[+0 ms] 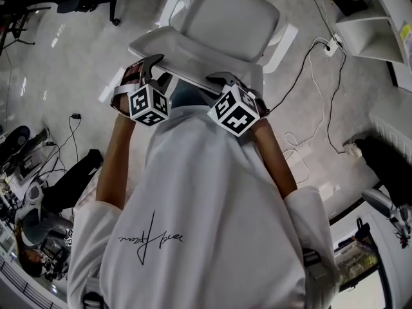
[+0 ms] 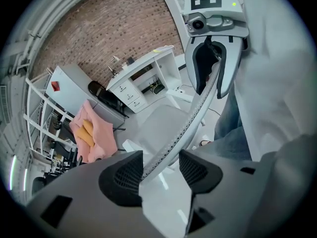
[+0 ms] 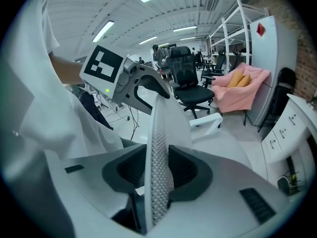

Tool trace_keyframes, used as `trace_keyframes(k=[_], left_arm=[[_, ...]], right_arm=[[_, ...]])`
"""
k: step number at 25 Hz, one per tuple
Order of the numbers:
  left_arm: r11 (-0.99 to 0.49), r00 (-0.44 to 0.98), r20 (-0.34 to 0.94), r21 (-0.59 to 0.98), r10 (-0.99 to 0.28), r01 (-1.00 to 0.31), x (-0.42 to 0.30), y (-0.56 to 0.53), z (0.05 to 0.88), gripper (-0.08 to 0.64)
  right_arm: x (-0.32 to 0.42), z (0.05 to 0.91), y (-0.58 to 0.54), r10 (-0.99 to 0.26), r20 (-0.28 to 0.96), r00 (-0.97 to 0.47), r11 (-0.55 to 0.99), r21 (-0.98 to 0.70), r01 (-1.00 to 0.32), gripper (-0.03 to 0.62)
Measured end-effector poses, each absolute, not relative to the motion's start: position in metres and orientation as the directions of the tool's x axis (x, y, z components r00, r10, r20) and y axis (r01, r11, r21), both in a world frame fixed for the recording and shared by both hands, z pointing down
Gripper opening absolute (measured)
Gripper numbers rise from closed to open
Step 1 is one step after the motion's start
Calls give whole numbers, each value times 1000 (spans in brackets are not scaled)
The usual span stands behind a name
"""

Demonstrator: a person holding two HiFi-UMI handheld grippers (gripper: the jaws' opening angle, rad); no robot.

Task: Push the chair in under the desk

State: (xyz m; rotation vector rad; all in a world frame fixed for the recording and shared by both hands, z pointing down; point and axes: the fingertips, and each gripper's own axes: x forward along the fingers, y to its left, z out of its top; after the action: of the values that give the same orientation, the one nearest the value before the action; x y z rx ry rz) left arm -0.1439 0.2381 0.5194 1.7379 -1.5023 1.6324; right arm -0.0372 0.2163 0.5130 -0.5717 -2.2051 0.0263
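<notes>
A white office chair stands in front of me, its seat (image 1: 225,18) beyond the mesh backrest (image 1: 174,49). Both grippers sit on the backrest's top edge. My left gripper (image 1: 154,69) straddles that edge (image 2: 193,118). Its jaws (image 2: 161,170) are open: the mesh runs close to the left pad, with a clear gap to the right pad. My right gripper (image 1: 222,81) straddles the edge farther right. The mesh (image 3: 158,133) stands upright between its wide-set jaws (image 3: 157,170), which look open. The white desk (image 2: 143,73) stands past the chair, by a brick wall.
Cables (image 1: 315,89) and a power strip (image 1: 333,44) lie on the floor right of the chair. A white desk corner (image 1: 367,31) is at top right. A black office chair (image 3: 190,83) and a seat with pink cloth (image 3: 240,90) stand farther off. Another person (image 1: 32,237) sits at lower left.
</notes>
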Motion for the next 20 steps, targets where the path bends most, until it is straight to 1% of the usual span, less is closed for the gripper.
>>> trace_keyframes(k=[6, 11, 20], left_arm=[[-413, -178, 873, -384, -454, -826, -148, 232, 523, 229], [-436, -163, 873, -382, -460, -815, -151, 217, 524, 229], [-489, -129, 898, -344, -420, -802, -152, 193, 526, 224]], right_arm=[[-41, 514, 214, 418, 733, -537, 895, -229, 384, 152], [-44, 515, 200, 386, 742, -548, 912, -217, 348, 152], [-43, 516, 179, 363, 745, -560, 924, -210, 320, 147]])
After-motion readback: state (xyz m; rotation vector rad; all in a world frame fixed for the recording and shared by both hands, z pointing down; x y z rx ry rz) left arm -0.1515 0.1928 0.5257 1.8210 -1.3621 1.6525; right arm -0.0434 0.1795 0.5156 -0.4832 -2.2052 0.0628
